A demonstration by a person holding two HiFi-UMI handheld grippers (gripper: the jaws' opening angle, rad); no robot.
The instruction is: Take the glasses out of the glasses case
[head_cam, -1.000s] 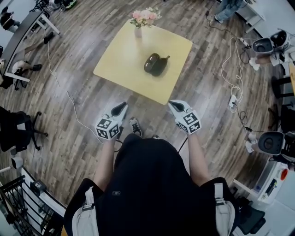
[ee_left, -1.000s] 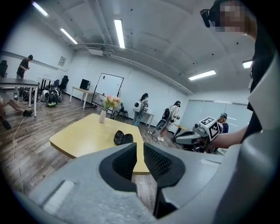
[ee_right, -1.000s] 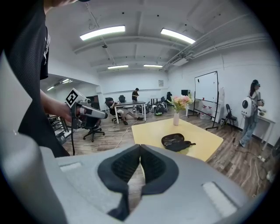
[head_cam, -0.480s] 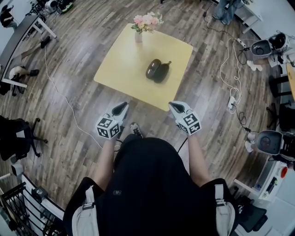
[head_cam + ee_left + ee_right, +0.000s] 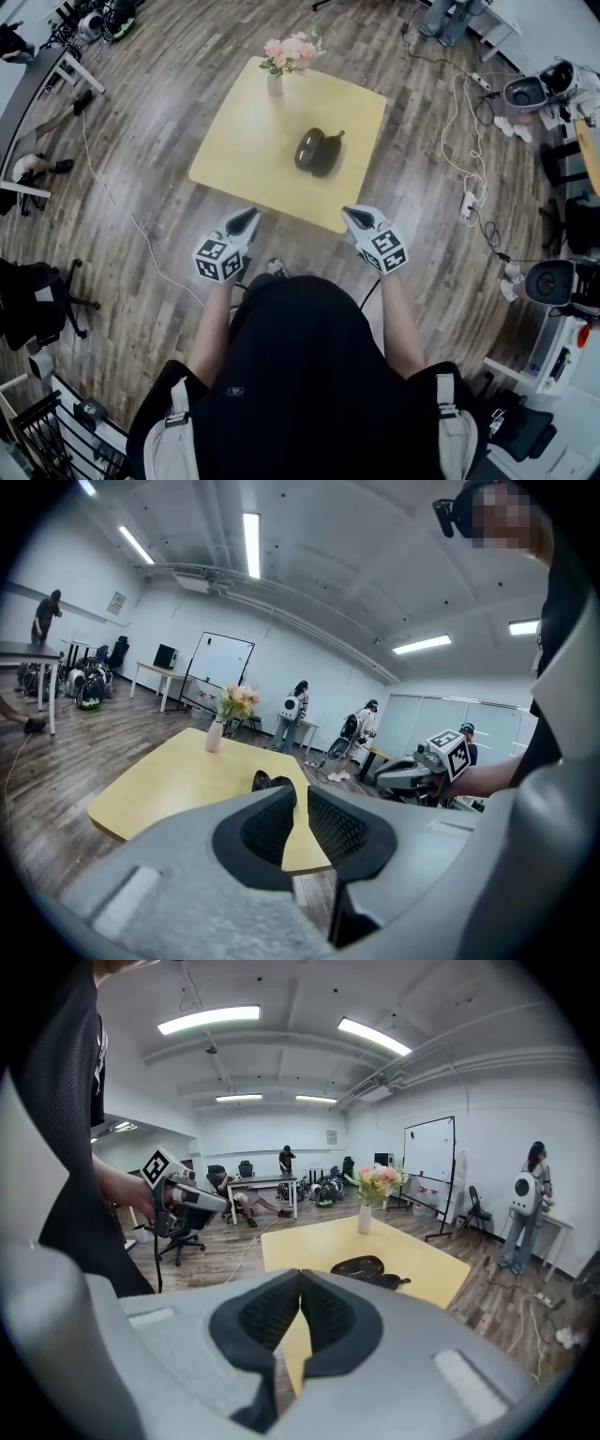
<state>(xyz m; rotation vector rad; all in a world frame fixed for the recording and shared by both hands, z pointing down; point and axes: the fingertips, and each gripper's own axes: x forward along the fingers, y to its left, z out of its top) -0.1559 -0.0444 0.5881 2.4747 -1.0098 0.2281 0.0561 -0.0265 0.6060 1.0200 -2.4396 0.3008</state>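
Observation:
A dark glasses case (image 5: pixel 319 152) lies open on the square yellow table (image 5: pixel 253 141), right of its middle. A thin dark piece sticks out at the case's far right end. The case (image 5: pixel 270 781) also shows in the left gripper view, and the case (image 5: pixel 364 1267) in the right gripper view. Both grippers hang in front of my body, short of the table's near edge. My left gripper (image 5: pixel 250 215) (image 5: pixel 300 794) is shut with nothing in it. My right gripper (image 5: pixel 349 214) (image 5: pixel 300 1275) is shut and empty too.
A vase of pink flowers (image 5: pixel 276 80) stands at the table's far corner. Cables and a power strip (image 5: pixel 469 202) lie on the wood floor to the right. Office chairs (image 5: pixel 37 291) stand left, white robots (image 5: pixel 534 92) right, and people stand at the back.
The table and case have drawn a little nearer in the head view. Both grippers keep the same pose, shut and empty.

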